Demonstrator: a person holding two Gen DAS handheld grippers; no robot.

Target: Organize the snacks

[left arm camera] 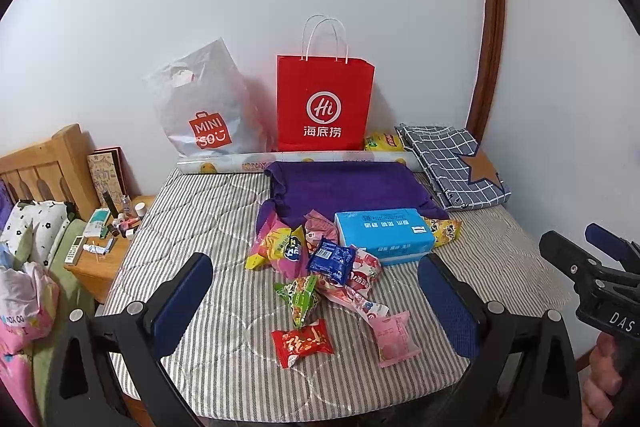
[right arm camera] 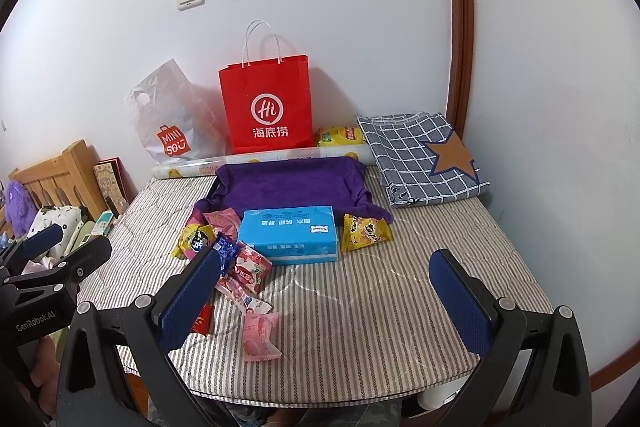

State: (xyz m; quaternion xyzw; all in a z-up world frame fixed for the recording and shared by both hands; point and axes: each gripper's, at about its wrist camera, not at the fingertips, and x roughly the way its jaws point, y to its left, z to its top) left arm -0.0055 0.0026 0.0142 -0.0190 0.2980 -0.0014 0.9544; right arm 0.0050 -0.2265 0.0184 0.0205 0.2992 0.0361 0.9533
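Note:
Several snack packets lie in a loose pile on the striped mattress: a red packet, a pink one, a green one, a blue one and a yellow-pink one. A yellow packet lies right of the blue tissue pack. Behind is a purple cloth-lined tray. My left gripper is open and empty, hovering above the pile near the front edge. My right gripper is open and empty, above bare mattress right of the pile.
A red paper bag and a white Miniso bag lean on the back wall. A folded checked cloth lies back right. A rolled sheet lies before the bags. A cluttered nightstand stands left.

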